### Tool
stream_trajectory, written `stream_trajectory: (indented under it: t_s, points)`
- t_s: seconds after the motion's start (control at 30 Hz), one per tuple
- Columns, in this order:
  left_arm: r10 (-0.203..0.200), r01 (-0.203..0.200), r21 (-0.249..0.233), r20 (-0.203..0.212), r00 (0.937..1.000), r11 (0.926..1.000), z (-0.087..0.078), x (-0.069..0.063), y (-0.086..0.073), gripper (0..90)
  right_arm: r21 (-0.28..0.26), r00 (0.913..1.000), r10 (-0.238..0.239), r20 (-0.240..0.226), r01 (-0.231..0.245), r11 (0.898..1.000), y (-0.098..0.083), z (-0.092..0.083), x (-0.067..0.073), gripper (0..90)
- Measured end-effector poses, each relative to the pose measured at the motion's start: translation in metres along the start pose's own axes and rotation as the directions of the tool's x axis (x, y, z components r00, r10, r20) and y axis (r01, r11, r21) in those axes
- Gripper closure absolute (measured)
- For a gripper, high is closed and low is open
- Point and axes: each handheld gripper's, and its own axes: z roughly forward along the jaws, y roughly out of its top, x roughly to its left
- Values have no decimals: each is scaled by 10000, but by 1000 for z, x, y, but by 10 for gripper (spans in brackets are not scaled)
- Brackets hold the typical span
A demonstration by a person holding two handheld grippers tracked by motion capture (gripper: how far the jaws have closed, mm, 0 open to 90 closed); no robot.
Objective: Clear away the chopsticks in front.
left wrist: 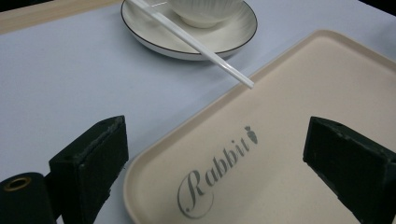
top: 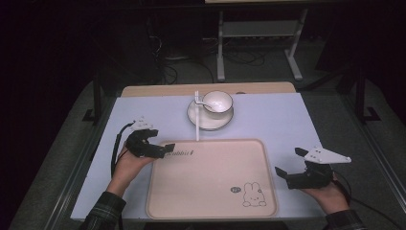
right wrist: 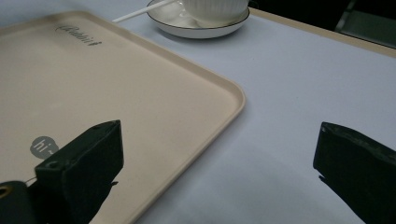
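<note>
Between your two hands, the beige tray (top: 213, 179) lay flat on the worktop (top: 282, 120), its long axis running left to right. It looked light, stiff and smooth, so its raised rim was the place to grip. Your left hand-held gripper (top: 165, 149) stood wide open astride the near-left corner, your right hand-held gripper (top: 287, 165) equally open and empty beside the right edge. Beyond sat a saucer (top: 209, 117) and bowl (top: 218, 101).
</note>
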Motion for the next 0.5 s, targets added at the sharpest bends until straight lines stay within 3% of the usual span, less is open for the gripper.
stream_trajectory:
  t_s: [0.33, 0.5]
  points:
    - [34, -34, 98, -32, 10000, 9999, 28, 2, 28, 60, -9, 10000, 14, 5, -14, 10000, 0, 0, 0, 10]
    - [60, -58, 227, -103, 9999, 9997, 50, 4, 48, 65, 6, 10000, 6, 4, -6, 10000, 0, 0, 1, 10]
